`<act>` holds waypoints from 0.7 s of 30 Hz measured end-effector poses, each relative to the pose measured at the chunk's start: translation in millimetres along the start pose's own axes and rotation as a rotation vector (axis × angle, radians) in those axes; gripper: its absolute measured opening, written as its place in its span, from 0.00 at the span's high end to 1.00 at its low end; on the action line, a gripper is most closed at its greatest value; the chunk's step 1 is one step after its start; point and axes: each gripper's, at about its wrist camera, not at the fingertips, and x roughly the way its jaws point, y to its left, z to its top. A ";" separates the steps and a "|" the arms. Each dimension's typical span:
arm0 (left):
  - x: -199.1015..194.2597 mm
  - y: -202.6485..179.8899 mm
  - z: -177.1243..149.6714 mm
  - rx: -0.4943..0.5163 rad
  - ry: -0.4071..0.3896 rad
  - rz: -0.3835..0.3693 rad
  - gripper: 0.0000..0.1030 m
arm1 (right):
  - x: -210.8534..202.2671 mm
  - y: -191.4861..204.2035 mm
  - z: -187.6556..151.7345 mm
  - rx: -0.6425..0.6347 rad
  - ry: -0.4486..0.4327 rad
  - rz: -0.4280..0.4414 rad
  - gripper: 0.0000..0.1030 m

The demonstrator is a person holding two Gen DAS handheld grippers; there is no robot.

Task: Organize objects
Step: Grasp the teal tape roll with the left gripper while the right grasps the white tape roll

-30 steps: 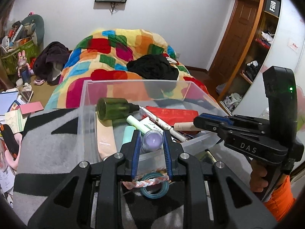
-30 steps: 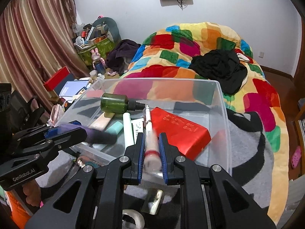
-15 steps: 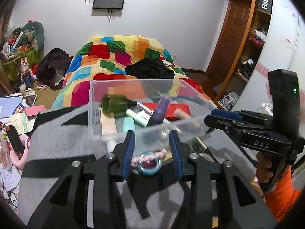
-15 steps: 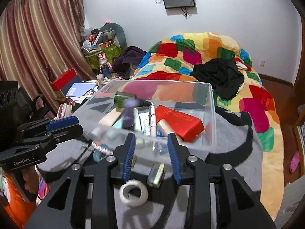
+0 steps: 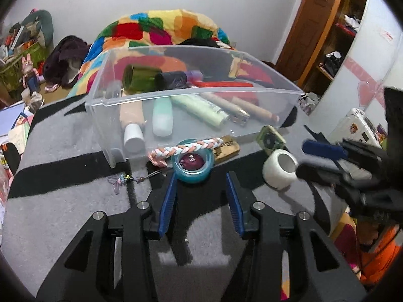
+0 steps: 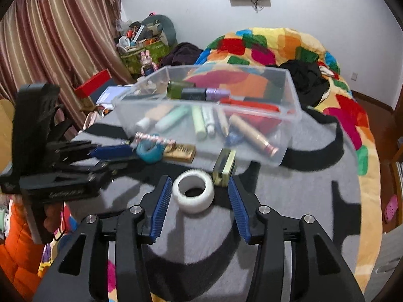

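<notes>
**A:** While the left gripper is lowering toward the loose things, what is its own view showing?

**B:** Its fingers are spread and gripping nothing. The teal tape roll is lying just ahead of their tips on the grey blanket, touching the braided band and close to the near wall of the clear bin. The bin is already holding tubes and bottles, so I am judging that the sorting is partly done and a fresh pickup is starting.

**A:** And what is the right wrist view giving?

**B:** The right gripper is opening its fingers, and the white tape roll is sitting between the tips, though the pads are not pressing on it. A small green case is standing just behind that roll, touching it or nearly so.

**A:** What is the next move calling for, then?

**B:** Each gripper is lining up on its own roll. I am thinking the right one needs to settle lower so the pads straddle the white roll's outer wall without catching the green case, then close. The left needs to advance until the teal roll is between its fingers, keeping clear of the braided band.
</notes>
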 end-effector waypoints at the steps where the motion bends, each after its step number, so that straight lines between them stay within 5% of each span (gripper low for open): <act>1: 2.5 1.1 1.1 -0.008 0.005 -0.003 0.61 | 1.3 1.1 -1.3 -0.003 0.003 0.002 0.56; 8: 14.4 0.2 8.2 -0.030 0.001 0.058 0.61 | 18.9 6.4 -6.3 -0.011 0.035 -0.006 0.55; 12: 19.0 4.5 8.1 -0.057 0.000 0.045 0.61 | 19.3 6.1 -8.8 -0.008 0.037 0.005 0.65; 21: -13.4 -4.5 -6.3 -0.004 -0.040 0.024 0.61 | 0.7 9.4 -5.4 -0.016 -0.020 0.009 0.66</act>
